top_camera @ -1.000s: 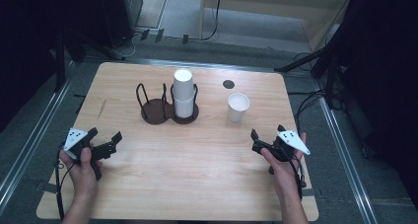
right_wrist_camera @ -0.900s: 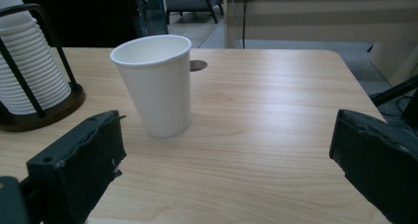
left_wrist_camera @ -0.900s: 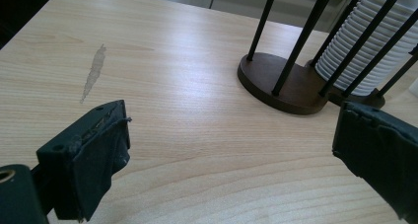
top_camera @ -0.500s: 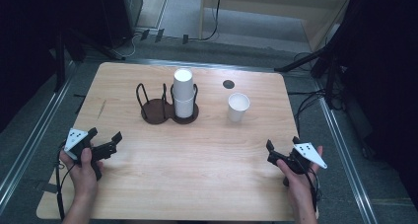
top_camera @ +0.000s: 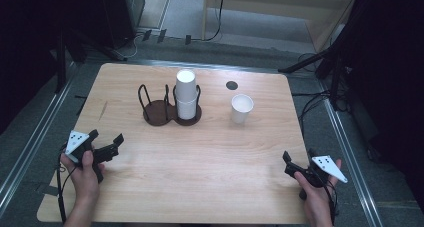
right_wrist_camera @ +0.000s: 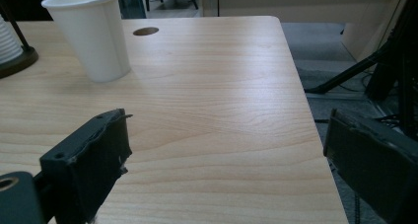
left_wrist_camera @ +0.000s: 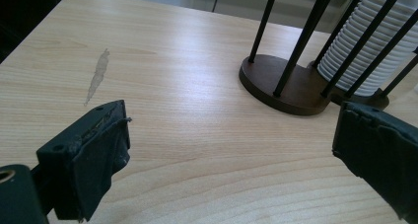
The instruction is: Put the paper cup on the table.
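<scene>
Now bring the right gripper [top_camera: 295,163], jaws wide, just narrowing and empty, from lower right squarely around the cup [top_camera: 242,108]; left gripper [top_camera: 111,146] wide, empty.

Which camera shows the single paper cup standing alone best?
The right gripper view: the lone paper cup stands close, upright, rim to base. The high view shows it small from above.

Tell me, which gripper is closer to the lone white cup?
Right. The right gripper sits near the table's right edge, in front of the lone cup. The left gripper is far across, near the left edge.
</scene>
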A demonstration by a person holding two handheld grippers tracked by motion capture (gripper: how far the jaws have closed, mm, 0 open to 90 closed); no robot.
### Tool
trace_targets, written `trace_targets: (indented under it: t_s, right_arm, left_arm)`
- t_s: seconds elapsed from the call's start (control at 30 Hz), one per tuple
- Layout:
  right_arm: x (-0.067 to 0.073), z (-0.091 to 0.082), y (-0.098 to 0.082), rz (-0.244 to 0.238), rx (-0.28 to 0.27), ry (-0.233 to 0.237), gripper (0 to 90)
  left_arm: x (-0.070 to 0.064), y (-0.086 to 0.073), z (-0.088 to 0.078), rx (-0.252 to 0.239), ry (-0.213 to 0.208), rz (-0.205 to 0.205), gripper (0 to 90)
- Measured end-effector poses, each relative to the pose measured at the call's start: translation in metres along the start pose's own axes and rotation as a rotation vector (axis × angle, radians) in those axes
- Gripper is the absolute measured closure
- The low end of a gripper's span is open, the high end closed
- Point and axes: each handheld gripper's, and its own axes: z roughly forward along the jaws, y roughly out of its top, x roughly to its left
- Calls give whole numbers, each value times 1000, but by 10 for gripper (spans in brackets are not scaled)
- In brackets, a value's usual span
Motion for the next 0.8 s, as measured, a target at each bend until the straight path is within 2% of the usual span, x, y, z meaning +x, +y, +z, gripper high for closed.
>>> trace_targets:
  t_s: [0.03,0.13,0.17,0.2,0.23,0.27,0.3,0.37,0.4,0.47,0.5,0.53,0.57,0.6,0.63,0.7,0.8]
  right_arm:
    - [0,-1,0,2,-1,5,41]
    - [5,-2,-1,-57,-14,-4,67]
    - [12,-2,-2,-121,13,0,84]
    - [12,-2,-2,-121,13,0,84]
    - [13,-2,-2,-127,40,10,110]
    - [15,0,-2,-116,97,29,130]
    - [18,2,-2,-141,139,6,131]
    - [24,2,-3,-192,140,-11,144]
    - [25,2,-3,-202,147,-23,129]
    - [25,2,-3,-195,141,-36,125]
    - [24,1,-3,-178,134,-39,125]
    - [18,0,-2,-122,132,-12,124]
    - [18,0,-2,-122,132,-12,124]
    - [15,-1,-2,-95,125,11,124]
    - [14,-2,-2,-80,127,10,124]
    - [13,0,-2,-71,136,5,124]
    - [16,2,-1,-90,147,-8,124]
  left_arm:
    - [0,0,0,0,1,3,14]
    - [-2,-1,-1,-4,6,12,14]
    - [-2,-1,-1,-5,8,15,14]
    - [-3,-1,-1,-4,10,20,14]
    - [-3,-1,-1,-4,12,24,14]
    - [-3,-1,-1,-1,16,27,14]
    - [-4,-1,-1,-1,16,28,14]
    - [-4,-1,-1,-2,16,32,14]
    - [-5,-1,-1,-2,18,35,14]
    - [-5,-1,-1,-1,20,39,14]
    - [-6,-2,-2,-5,21,42,14]
    - [-6,-2,-2,-6,23,44,14]
    - [-6,-2,-2,-8,26,44,14]
    - [-7,-2,-2,-9,28,44,14]
    - [-6,-2,-2,-8,29,43,14]
    - [-6,-2,-2,-8,26,42,14]
    - [-5,-2,-2,-4,14,36,14]
